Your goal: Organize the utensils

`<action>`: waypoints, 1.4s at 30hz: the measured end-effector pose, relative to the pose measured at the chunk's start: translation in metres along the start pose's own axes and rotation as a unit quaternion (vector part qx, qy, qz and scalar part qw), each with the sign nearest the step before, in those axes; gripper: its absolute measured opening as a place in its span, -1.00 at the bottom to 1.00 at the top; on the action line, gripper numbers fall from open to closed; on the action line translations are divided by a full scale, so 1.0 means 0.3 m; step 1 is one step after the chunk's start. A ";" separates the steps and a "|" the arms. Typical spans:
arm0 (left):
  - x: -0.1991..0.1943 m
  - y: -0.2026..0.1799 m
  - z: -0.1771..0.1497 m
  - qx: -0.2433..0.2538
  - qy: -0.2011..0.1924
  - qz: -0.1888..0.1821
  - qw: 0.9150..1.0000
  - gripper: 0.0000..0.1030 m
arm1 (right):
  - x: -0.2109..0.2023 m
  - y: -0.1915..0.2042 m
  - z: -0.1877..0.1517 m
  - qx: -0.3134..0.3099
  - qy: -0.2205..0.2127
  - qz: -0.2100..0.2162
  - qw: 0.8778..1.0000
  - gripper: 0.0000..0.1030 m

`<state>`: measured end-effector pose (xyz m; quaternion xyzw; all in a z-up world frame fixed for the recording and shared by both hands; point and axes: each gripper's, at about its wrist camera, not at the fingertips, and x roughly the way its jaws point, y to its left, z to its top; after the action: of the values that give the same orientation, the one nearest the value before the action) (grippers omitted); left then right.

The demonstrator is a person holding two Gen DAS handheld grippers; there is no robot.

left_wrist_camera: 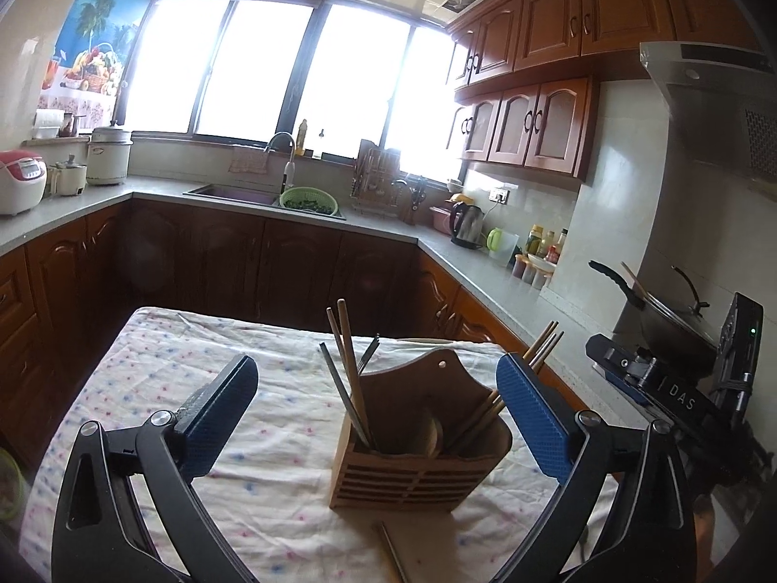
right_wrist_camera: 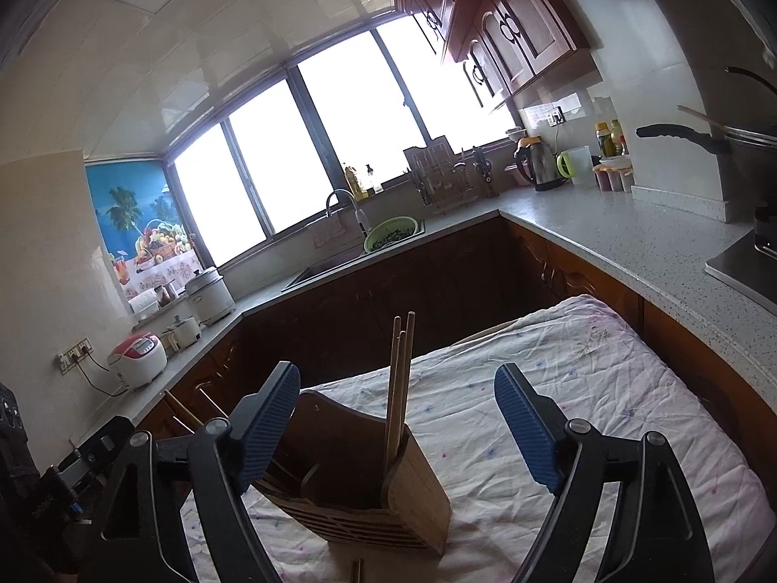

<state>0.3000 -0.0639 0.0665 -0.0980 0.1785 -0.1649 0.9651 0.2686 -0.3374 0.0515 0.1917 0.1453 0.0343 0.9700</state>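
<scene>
On my left feed: left gripper [left_wrist_camera: 376, 401], fingers [left_wrist_camera: 221, 405] spread wide with nothing between them, hovering over the surface [left_wrist_camera: 145, 364], which is draped in a white cloth with small coloured dots. Item one, wooden utensil holder [left_wrist_camera: 417, 461], slatted front, tall rounded back panel with a hanging hole, standing upright near the middle of the surface, framed between my left fingers but untouched by them. Item two, its left compartment: wooden chopsticks [left_wrist_camera: 350, 354] and dark metal ones [left_wrist_camera: 335, 379], leaning left. Item three, its right compartment: more wooden chopsticks [left_wrist_camera: 478, 418], leaning right, tips passing behind my right-hand finger. A rounded wooden piece sits in the middle; I cannot tell what it is. Item four, loose sticks [left_wrist_camera: 391, 551] lying flat on the cloth by the near edge, just in front of the holder. The right gripper's body shows past the right edge in this view. On my right feed: right gripper [right_wrist_camera: 396, 420], fingers [right_wrist_camera: 267, 420] equally wide apart and empty, straddling the same holder, seen from its side, without contact; three wooden chopsticks stand in its nearer compartment.
</scene>
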 end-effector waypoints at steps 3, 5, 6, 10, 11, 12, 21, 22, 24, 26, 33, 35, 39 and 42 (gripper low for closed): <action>-0.031 0.029 -0.017 -0.011 0.007 0.009 1.000 0.97 | -0.026 0.010 -0.017 -0.003 0.000 0.001 1.000 0.66; -0.053 0.049 -0.031 -0.017 0.014 0.017 1.000 0.99 | -0.044 0.013 -0.032 -0.004 0.002 0.004 1.000 0.68; -0.065 0.058 -0.041 -0.019 0.018 0.022 0.999 1.00 | -0.053 0.016 -0.041 -0.004 0.004 0.004 1.000 0.69; -0.111 0.085 -0.084 -0.027 0.041 0.047 0.998 1.00 | -0.094 0.023 -0.087 -0.002 0.014 0.011 1.000 0.72; -0.124 0.091 -0.097 -0.029 0.047 0.051 0.997 1.00 | -0.107 0.026 -0.102 -0.003 0.017 0.012 1.000 0.73; -0.140 0.097 -0.114 -0.030 0.053 0.056 0.997 1.00 | -0.120 0.028 -0.117 -0.003 0.019 0.014 1.000 0.74; -0.280 0.094 -0.254 -0.003 0.087 0.106 0.991 1.00 | -0.272 0.063 -0.239 -0.006 0.030 0.032 0.999 0.83; -0.297 0.094 -0.271 0.000 0.089 0.109 0.990 1.00 | -0.290 0.066 -0.252 -0.011 0.030 0.031 0.999 0.83; -0.335 0.099 -0.305 0.001 0.087 0.111 0.990 1.00 | -0.323 0.077 -0.280 -0.022 0.028 0.029 0.999 0.84; -0.374 0.108 -0.331 -0.005 0.082 0.113 0.990 1.00 | -0.358 0.086 -0.308 -0.034 0.025 0.029 0.999 0.84; -0.494 0.112 -0.390 -0.014 0.054 0.118 0.991 1.00 | -0.477 0.125 -0.404 -0.086 0.005 0.020 0.996 0.96; -0.509 0.101 -0.406 -0.009 0.056 0.117 0.992 1.00 | -0.507 0.138 -0.428 -0.101 -0.002 0.019 0.995 0.98; -0.563 0.062 -0.447 0.019 0.035 0.114 0.993 1.00 | -0.556 0.167 -0.470 -0.135 -0.012 0.018 0.991 0.99; -0.600 0.033 -0.451 0.040 0.035 0.110 0.992 1.00 | -0.590 0.186 -0.473 -0.151 -0.014 0.023 0.988 0.99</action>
<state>0.0932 -0.0089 -0.0037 -0.0329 0.2153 -0.0679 0.9736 0.0572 -0.2561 -0.0051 0.0467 0.1202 0.0751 0.9888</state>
